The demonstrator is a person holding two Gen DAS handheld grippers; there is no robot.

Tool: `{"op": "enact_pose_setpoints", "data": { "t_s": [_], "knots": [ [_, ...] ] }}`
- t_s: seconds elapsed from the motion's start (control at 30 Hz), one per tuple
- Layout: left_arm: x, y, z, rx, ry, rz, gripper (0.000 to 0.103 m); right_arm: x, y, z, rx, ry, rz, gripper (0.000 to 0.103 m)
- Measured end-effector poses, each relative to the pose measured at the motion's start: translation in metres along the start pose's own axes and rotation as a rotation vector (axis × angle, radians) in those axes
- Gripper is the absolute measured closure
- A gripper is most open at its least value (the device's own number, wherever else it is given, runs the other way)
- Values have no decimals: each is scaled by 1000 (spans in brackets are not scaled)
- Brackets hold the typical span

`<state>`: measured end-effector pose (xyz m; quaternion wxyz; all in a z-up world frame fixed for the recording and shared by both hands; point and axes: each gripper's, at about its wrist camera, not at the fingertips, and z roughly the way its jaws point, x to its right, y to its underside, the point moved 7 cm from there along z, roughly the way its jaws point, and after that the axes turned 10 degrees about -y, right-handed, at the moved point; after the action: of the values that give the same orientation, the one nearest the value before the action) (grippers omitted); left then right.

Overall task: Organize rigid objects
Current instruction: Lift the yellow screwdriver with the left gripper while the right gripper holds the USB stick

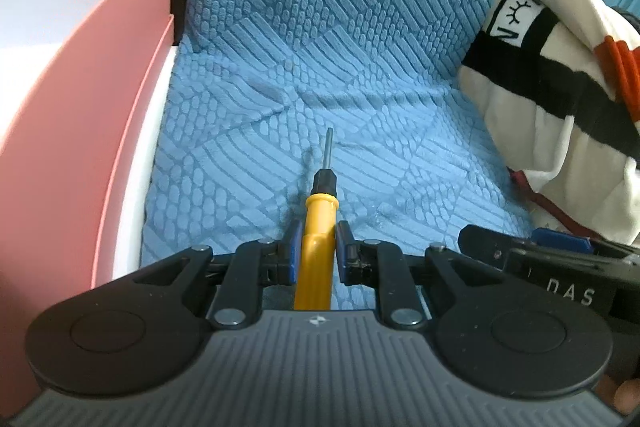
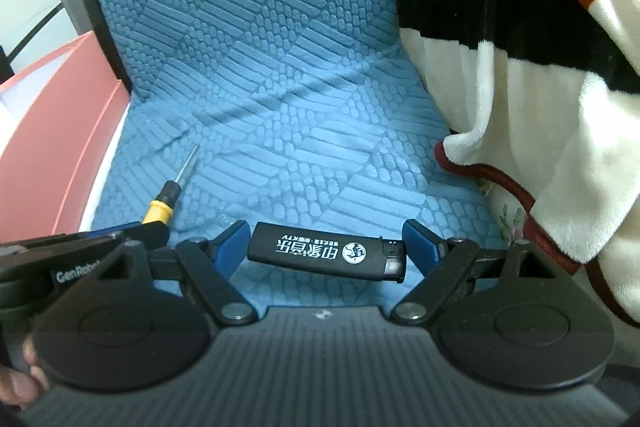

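Note:
A yellow-handled screwdriver [image 1: 317,227] with a black collar and thin metal shaft lies on the blue textured cushion [image 1: 320,99], pointing away. My left gripper [image 1: 318,241] has its blue pads close on both sides of the yellow handle, nearly shut; contact is hard to tell. The screwdriver also shows in the right wrist view [image 2: 168,191]. A black lighter [image 2: 326,251] with white print lies crosswise on the cushion between the fingers of my right gripper [image 2: 324,247], which is open with small gaps at both ends of the lighter.
A pink box [image 1: 80,99] stands at the left edge of the seat. A cream, black and red blanket [image 1: 560,87] is piled on the right. The cushion backrest [image 2: 240,7] rises behind. The right gripper's body [image 1: 560,267] shows at the right of the left wrist view.

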<state>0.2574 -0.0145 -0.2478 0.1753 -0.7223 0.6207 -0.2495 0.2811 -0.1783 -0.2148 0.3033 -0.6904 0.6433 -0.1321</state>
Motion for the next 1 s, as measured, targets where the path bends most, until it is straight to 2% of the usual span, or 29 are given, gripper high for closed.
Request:
{"op": "enact_pose_setpoints", "data": {
  "t_s": [0.23, 0.47, 0.63, 1.0],
  "knots": [
    [-6, 1, -10, -3, -2, -19, 82, 0, 6, -7, 8, -2, 2, 18],
    [-10, 8, -23, -10, 5, -20, 82, -4, 22, -9, -26, -28, -12, 18],
    [-20, 6, -36, -5, 33, -56, 82, -12, 23, -14, -27, -35, -32, 18],
    [-21, -7, -70, 13, 46, -41, 82, -34, 9, -38, -12, -90, -48, 18]
  ]
}}
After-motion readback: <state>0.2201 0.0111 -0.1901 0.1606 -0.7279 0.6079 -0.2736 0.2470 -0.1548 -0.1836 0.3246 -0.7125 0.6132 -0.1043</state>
